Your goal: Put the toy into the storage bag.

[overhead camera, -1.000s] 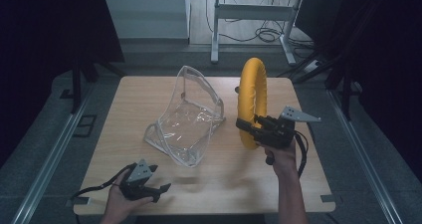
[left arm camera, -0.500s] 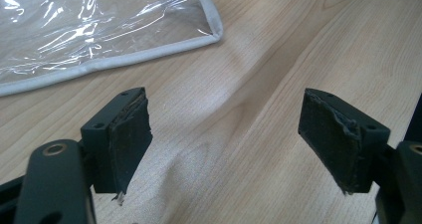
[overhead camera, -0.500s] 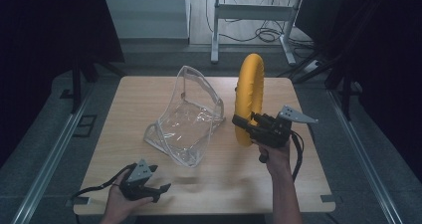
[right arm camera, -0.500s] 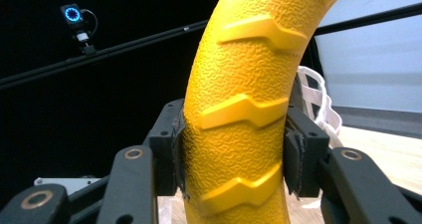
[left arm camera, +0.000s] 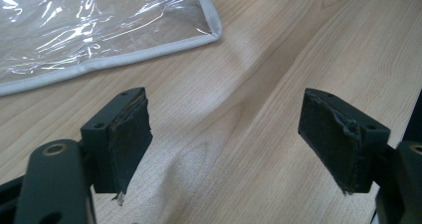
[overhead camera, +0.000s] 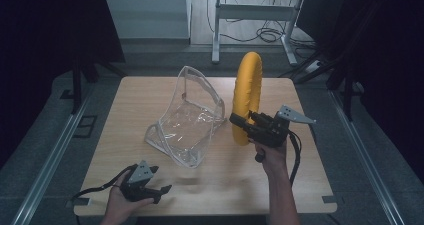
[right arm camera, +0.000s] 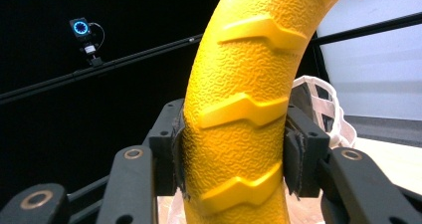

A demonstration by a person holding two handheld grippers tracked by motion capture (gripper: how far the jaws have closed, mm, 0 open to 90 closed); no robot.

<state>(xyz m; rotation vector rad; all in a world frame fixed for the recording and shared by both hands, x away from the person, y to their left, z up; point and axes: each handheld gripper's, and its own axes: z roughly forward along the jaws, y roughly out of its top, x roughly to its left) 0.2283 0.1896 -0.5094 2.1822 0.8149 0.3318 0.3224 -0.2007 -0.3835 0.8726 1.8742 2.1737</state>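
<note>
yellow ring [right arm camera: 234, 109] cropped top and bottom (right gripper view)

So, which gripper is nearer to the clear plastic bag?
The left. The left gripper is open on the table just below the clear plastic bag's near corner. The right gripper, shut on the yellow ring, is beside the bag's right edge, apart from it.

Yellow ring [overhead camera: 247, 92] nearer clear bag [overhead camera: 187, 117]

Yellow ring upright in my jaws, clear bag beside it.
The textured, ridged yellow ring [overhead camera: 247, 96] stands on edge, just right of the clear, grey-trimmed bag [overhead camera: 187, 121] slumped open on the desk [overhead camera: 300, 175].
</note>
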